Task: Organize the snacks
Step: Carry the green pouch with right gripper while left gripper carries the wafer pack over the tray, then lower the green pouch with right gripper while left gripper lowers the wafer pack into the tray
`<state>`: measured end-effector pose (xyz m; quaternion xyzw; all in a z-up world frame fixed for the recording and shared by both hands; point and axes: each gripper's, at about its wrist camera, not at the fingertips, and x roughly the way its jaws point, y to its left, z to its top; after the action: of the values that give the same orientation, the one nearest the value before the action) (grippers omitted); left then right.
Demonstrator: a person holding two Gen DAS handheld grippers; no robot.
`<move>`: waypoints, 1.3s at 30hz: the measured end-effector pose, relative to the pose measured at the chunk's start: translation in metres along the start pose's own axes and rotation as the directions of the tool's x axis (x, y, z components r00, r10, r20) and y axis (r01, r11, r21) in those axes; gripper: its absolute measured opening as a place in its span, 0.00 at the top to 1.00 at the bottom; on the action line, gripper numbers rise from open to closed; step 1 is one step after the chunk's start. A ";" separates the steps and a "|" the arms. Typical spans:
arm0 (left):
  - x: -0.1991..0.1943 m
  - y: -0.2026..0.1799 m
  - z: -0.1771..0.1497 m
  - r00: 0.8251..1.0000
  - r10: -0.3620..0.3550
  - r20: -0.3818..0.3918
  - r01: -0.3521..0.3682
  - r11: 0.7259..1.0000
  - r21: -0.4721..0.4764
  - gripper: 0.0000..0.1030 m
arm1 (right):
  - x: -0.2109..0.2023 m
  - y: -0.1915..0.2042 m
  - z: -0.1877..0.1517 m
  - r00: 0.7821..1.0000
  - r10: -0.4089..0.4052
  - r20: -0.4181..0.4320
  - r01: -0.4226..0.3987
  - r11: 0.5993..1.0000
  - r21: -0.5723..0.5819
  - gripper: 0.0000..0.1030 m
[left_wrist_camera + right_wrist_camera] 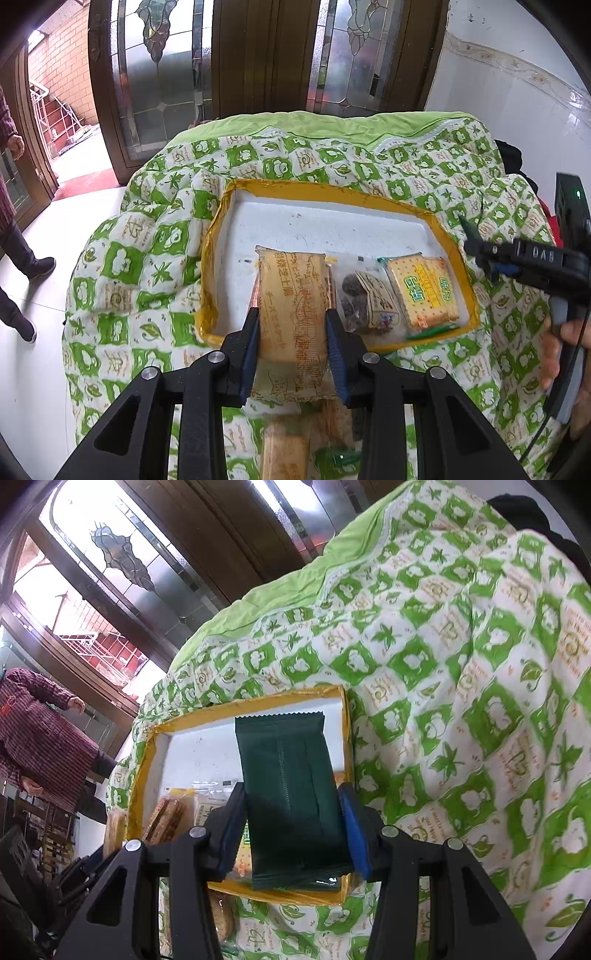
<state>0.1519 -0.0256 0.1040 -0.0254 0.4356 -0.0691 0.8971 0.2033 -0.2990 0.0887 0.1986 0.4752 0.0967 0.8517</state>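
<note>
Your left gripper (291,332) is pinching the biscuit pack (291,310) lengthwise, tray (332,221) straight ahead; your right gripper (291,812) is clamping the green packet (288,786), probably hovering over the tray's nearer corner.

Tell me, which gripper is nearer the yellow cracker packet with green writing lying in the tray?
Right, probably. The right gripper, shut on a dark green packet, hangs just above the yellow cracker packet. The left gripper, holding a tan biscuit packet, sits further left.

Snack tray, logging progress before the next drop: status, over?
Left gripper shut on tan biscuit pack. Right gripper shut on dark green pack, above tray. Two packs already inside; far end free.
</note>
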 end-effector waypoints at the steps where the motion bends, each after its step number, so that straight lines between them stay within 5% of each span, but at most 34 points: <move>1: 0.002 0.000 0.002 1.000 0.002 -0.002 -0.002 1.000 0.000 0.66 | 0.003 0.000 -0.002 1.000 -0.001 -0.007 0.001 1.000 -0.003 0.53; 16: 0.059 0.015 0.042 0.998 0.015 -0.063 -0.018 0.999 -0.051 0.66 | 0.035 0.010 -0.001 0.998 -0.034 -0.056 0.031 0.997 -0.068 0.53; 39: 0.108 0.025 0.060 0.993 0.038 -0.113 -0.046 0.996 -0.071 0.66 | 0.074 0.015 0.021 0.996 -0.048 -0.080 0.043 0.997 -0.059 0.53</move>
<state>0.2679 -0.0178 0.0547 -0.0451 0.4876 -0.0354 0.8712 0.2608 -0.2646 0.0478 0.1591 0.5110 0.0989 0.8389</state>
